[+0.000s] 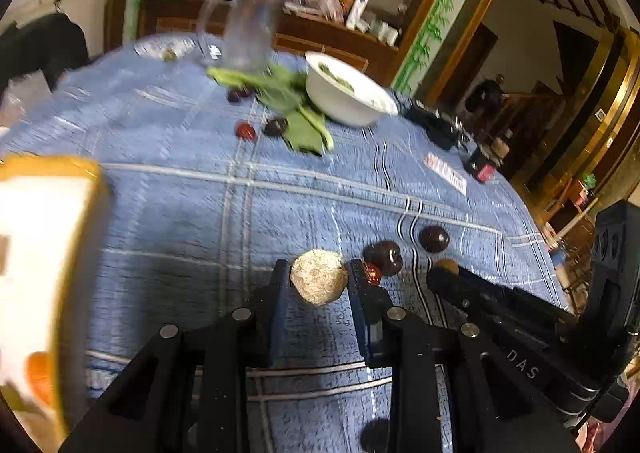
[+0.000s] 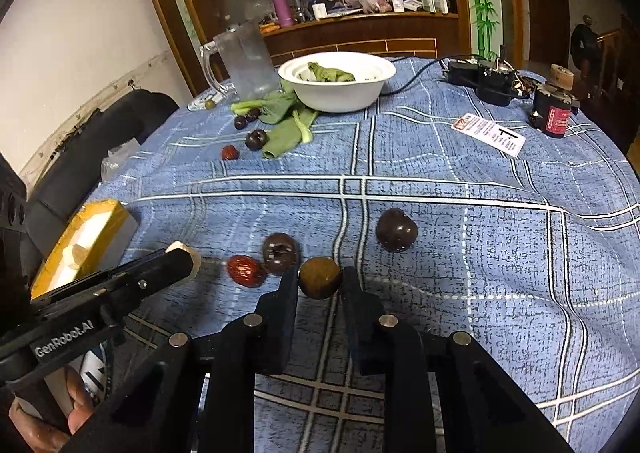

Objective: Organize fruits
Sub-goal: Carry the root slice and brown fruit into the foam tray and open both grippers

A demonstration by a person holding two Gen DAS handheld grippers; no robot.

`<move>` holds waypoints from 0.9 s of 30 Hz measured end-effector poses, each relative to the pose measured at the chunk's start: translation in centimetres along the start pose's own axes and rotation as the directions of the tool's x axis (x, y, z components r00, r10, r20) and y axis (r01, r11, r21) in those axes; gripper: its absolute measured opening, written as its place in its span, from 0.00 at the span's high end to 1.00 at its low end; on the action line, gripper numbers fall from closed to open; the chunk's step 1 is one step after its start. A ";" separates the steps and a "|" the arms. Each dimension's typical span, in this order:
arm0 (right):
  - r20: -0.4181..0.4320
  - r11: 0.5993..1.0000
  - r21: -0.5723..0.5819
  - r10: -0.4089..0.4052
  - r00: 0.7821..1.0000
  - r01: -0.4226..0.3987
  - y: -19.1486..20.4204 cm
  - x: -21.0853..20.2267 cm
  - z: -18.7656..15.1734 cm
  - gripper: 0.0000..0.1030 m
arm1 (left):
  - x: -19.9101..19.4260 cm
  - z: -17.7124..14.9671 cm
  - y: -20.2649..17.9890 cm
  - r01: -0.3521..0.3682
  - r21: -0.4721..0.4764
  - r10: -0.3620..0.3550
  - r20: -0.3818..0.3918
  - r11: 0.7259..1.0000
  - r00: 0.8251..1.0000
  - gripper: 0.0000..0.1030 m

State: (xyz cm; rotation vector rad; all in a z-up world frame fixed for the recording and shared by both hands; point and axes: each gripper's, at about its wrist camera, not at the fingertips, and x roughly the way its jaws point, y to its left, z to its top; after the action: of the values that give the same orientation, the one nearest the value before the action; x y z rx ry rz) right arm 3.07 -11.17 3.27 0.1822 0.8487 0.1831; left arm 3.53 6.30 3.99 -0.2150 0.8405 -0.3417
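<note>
My left gripper (image 1: 319,273) is shut on a pale rough round fruit (image 1: 319,277), held just above the blue cloth. My right gripper (image 2: 319,278) is shut on a brown round fruit (image 2: 319,278); it also shows in the left wrist view (image 1: 447,266). Two dark plums (image 2: 281,253) (image 2: 396,230) and a red date (image 2: 246,270) lie on the cloth just beyond the right gripper. Further back lie more dark fruits (image 2: 256,139), another red date (image 2: 230,152) and green leaves (image 2: 286,121) beside a white bowl (image 2: 340,95).
An orange-edged box (image 2: 94,237) sits at the left table edge. A glass mug (image 2: 244,61) stands behind the leaves. A white card (image 2: 489,134), a dark jar (image 2: 551,113) and black electronics (image 2: 486,79) lie at the far right.
</note>
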 end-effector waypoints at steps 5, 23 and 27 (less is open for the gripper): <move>0.019 0.999 -0.025 0.044 0.999 -0.044 2.7 -2.5 -0.7 0.77 | -6.5 -0.8 1.8 -0.007 -0.012 0.008 0.075 1.000 0.997 0.73; -0.101 0.906 -0.316 0.265 0.959 -0.283 22.9 -2.6 -4.1 0.77 | -16.9 -7.5 17.8 -0.355 -0.238 0.367 0.010 0.904 0.930 0.73; -0.128 0.892 -0.358 0.247 0.960 -0.277 26.0 -1.0 -4.5 0.76 | -17.0 -8.1 18.1 -0.349 -0.248 0.363 0.012 0.904 0.932 0.73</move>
State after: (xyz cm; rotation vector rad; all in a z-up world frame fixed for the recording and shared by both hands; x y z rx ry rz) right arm -3.31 14.13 7.12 -0.0702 0.8498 0.6057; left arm -9.29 29.05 4.69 -0.2912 0.8446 0.1133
